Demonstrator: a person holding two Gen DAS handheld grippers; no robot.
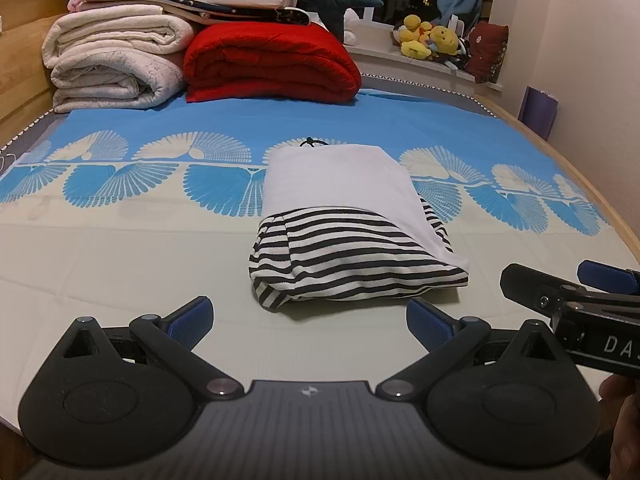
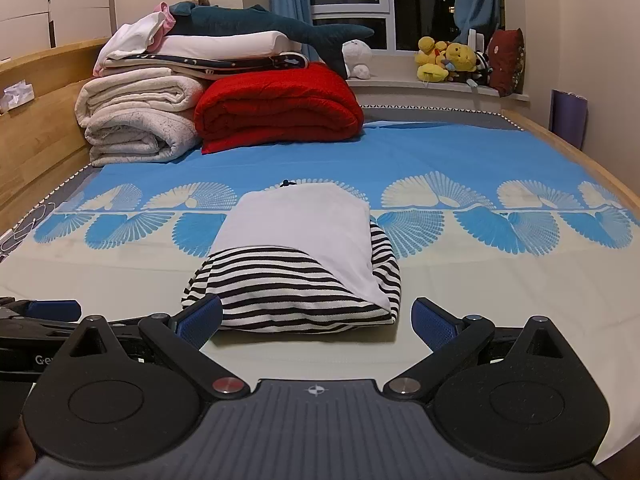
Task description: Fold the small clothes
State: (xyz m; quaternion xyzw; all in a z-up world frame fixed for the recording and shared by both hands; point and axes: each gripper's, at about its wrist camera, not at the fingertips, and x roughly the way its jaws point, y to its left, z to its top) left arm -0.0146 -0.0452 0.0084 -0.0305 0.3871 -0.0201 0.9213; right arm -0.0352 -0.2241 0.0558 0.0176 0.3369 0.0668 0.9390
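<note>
Black grippers — blue ribbed fingers (image 1: 191, 322), silver screws.

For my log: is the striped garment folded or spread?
Folded: the striped garment lies as a compact bundle on the bed sheet, white panel on top.

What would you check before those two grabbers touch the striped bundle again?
1. Left gripper open and holding nothing: ok.
2. Right gripper open and holding nothing: ok.
3. Striped garment folded, with the white layer lying on top: ok.
4. Bundle squared up: not ok, stripes stick out past the white layer on the right side.
5. Bed sheet around the bundle bare, red blanket well behind it: ok.
6. What the small black loop at the far edge belongs to: cannot tell.
</note>
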